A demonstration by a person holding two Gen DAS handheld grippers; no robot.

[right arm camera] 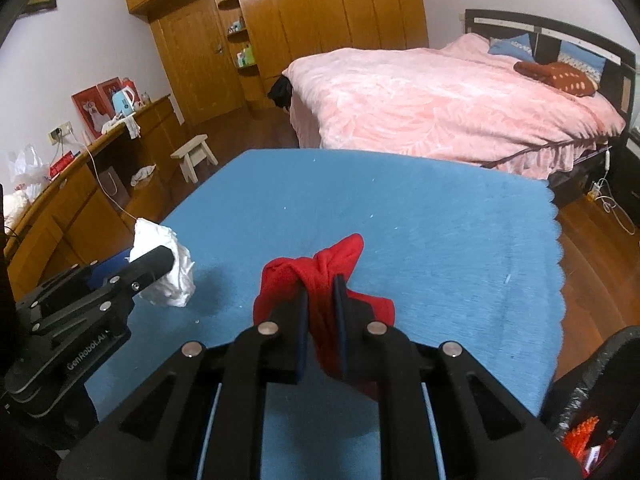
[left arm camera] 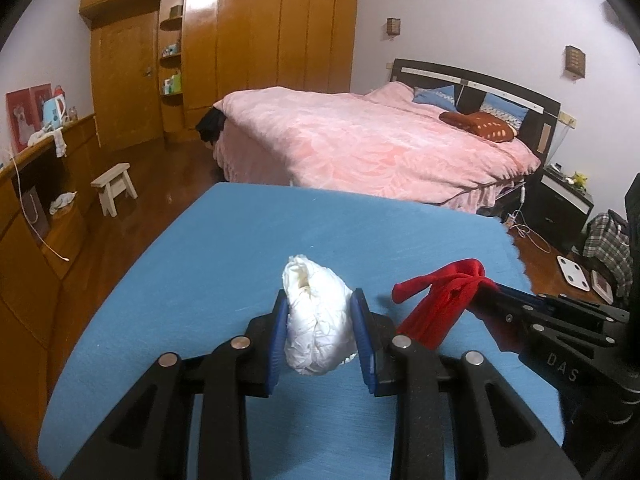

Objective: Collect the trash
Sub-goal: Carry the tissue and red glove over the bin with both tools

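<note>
White, crumpled paper sits clamped between the blue pads of my left tool, a wad of tissue or wrapping, low over the blue-covered surface; I can't tell whether it's touching the cloth or just lifted off it. Just beside it, my right tool has its fingers together on a bunched red cloth, which hangs in folds on both sides of the pads above the same surface. So both tools are loaded, one piece each.

I judge the step in hand to be the carry: both pickups look made, and what remains is getting them to a bin. At the lower right edge of the right wrist view there's a dark bag with something orange-red inside; that may be the trash bag, though I can't be sure. The next move calls for swinging each tool over that opening and parting the fingers well above it. The red cloth is limp and could snag on a pad as I release, so a small shake may be needed.

Beyond the surface are the pink bed and wooden wardrobe.
</note>
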